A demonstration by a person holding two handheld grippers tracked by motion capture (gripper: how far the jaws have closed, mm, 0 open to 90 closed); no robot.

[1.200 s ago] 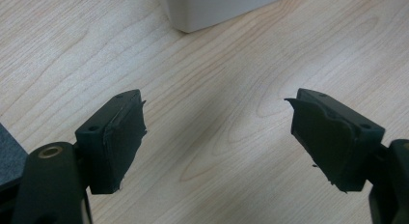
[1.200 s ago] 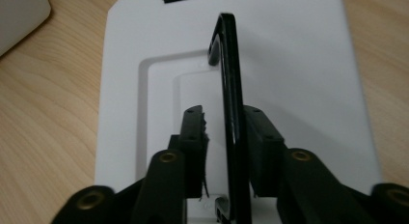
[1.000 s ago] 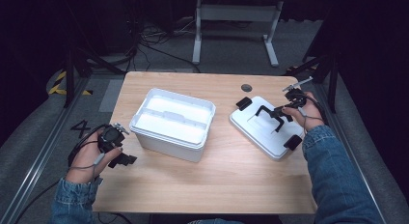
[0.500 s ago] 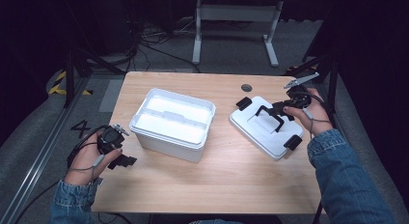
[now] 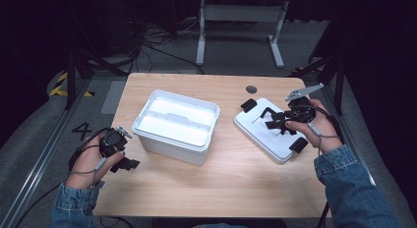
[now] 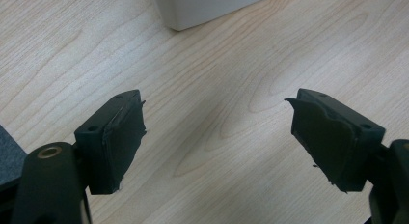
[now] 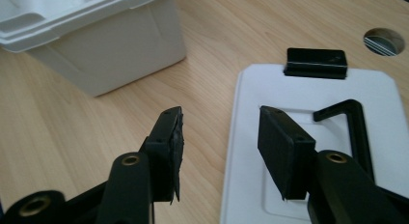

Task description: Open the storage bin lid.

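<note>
- Looking down from the high view, a white open bin [image 5: 176, 126] sits mid-table [image 5: 211, 184]; its white lid [image 5: 270, 132] lies flat at 3 o'clock of it, apart. The left gripper [image 5: 129, 163] rests at the bin's 8 o'clock, the right gripper [image 5: 273, 124] over the lid's black handle [image 5: 268, 115].
- Left gripper view: the left gripper [image 6: 217, 137] has its jaws spread wide over bare wood, holding nothing; a bin corner [image 6: 207, 7] sits at 12 o'clock.
- Right gripper view: the right gripper [image 7: 219, 137] has its jaws parted and empty, straddling the lid's [image 7: 313, 93] left edge; a black latch [image 7: 316, 63] sits at 1 o'clock, the bin [image 7: 96, 35] at 10 o'clock.
</note>
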